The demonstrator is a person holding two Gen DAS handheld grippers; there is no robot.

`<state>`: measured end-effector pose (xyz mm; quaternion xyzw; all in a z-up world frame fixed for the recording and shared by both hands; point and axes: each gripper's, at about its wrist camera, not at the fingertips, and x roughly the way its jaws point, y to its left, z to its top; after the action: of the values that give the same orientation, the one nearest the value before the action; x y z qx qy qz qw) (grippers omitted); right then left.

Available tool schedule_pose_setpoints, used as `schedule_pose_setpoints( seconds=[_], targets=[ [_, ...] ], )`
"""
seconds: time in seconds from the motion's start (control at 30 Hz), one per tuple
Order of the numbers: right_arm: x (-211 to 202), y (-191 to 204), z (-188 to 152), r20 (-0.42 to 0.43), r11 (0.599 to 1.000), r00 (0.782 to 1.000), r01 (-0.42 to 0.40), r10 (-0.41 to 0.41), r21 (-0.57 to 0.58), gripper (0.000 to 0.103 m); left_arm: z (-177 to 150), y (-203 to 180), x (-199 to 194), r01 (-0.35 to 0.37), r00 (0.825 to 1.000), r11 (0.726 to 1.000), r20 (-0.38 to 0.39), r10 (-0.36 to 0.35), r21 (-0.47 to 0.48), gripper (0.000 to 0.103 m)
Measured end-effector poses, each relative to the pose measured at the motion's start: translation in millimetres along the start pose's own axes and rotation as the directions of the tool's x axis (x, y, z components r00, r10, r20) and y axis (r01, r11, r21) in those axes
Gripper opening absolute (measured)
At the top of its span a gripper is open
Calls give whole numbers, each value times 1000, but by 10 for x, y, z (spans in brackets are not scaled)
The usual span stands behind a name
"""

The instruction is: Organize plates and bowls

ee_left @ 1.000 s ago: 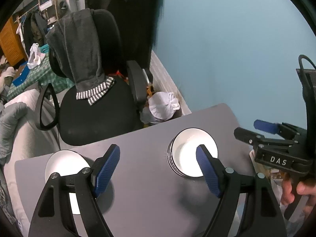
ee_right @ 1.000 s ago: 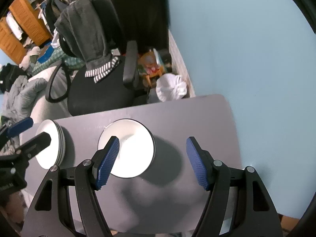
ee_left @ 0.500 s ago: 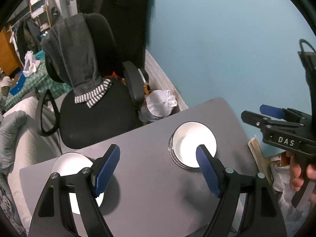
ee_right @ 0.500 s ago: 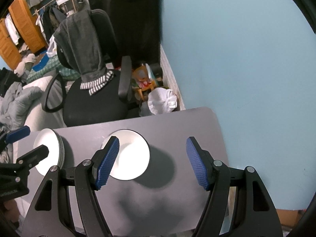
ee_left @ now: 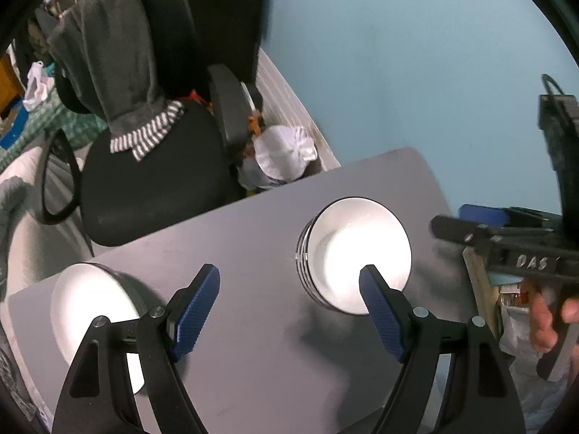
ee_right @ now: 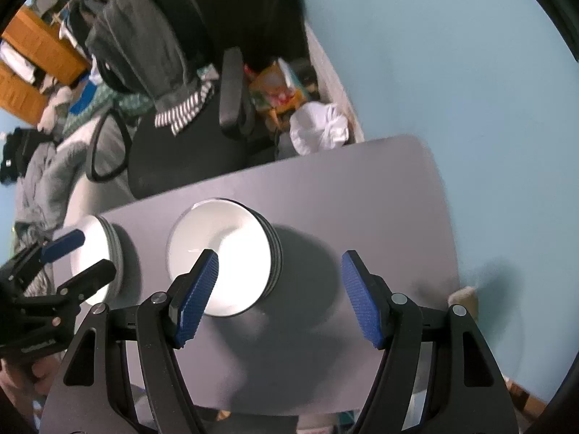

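Two white stacks stand on the grey table (ee_left: pixel 253 238). The stack of dark-rimmed bowls (ee_left: pixel 356 253) is at the right in the left wrist view. A flatter stack of plates (ee_left: pixel 90 307) is at the left, partly behind my left finger. My left gripper (ee_left: pixel 288 275) hangs open above the bare table between the stacks, holding nothing. In the right wrist view the bowls (ee_right: pixel 220 249) lie under the left fingertip of my open, empty right gripper (ee_right: pixel 279 256), and the plates (ee_right: pixel 96 253) are further left. Each gripper shows in the other's view: the right gripper (ee_left: pixel 488 231) and the left gripper (ee_right: pixel 72 256).
A black office chair (ee_left: pixel 152 181) draped with a grey garment stands behind the table's far edge. A white bag (ee_left: pixel 286 155) lies on the floor by the blue wall (ee_left: pixel 416 72). A hand (ee_left: pixel 542 322) grips the right tool past the table's right edge.
Half a second ago both views had pulled back from the table. Now both have come down closer, and the stacks look larger. Both grippers stayed open.
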<state>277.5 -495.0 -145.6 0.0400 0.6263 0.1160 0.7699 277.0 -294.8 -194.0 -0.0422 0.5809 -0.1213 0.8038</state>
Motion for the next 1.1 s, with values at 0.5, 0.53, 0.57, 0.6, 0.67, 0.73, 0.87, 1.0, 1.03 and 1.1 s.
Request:
schedule_pose_setpoints(
  seconds=[0.5,0.53,0.57,0.6,0.67,0.73,0.87,1.0,1.03,1.1],
  targets=[
    [897,-45,42,-194,987,980,-68,39,-145,69,13,-47,756,17,991,997,-132,-27,-76,81],
    [907,-39,35,-188,985,981,-69,39,-161,69,15,-39,775,20,991,996,-133,-31,-84,81],
    [923,-33,27,-189,982,981,-67,33,-179,69,25,-32,795,21,990,996,-134,-33,-91,81],
    [942,-26,24,-194,979,981,-62,24,-193,69,29,-23,812,24,991,995,-132,-38,-102,81],
    [987,-31,38,-204,976,979,-57,13,-211,69,41,-14,851,32,990,992,-130,-47,-120,81],
    [1022,-39,37,-217,973,976,-60,10,-224,69,51,11,884,50,989,988,-130,-69,-146,78],
    [1060,-100,30,-230,972,972,-102,52,-213,69,60,43,970,71,983,980,-153,-100,-184,66],
    [1104,-162,40,-257,971,961,-152,102,-183,69,30,59,1047,79,978,976,-175,-116,-204,66],
    [1110,-181,46,-265,972,957,-163,114,-172,69,19,55,1073,82,975,974,-185,-122,-209,66],
    [1114,-203,49,-275,971,953,-177,128,-161,69,5,62,1121,91,970,971,-200,-137,-220,59]
  ],
)
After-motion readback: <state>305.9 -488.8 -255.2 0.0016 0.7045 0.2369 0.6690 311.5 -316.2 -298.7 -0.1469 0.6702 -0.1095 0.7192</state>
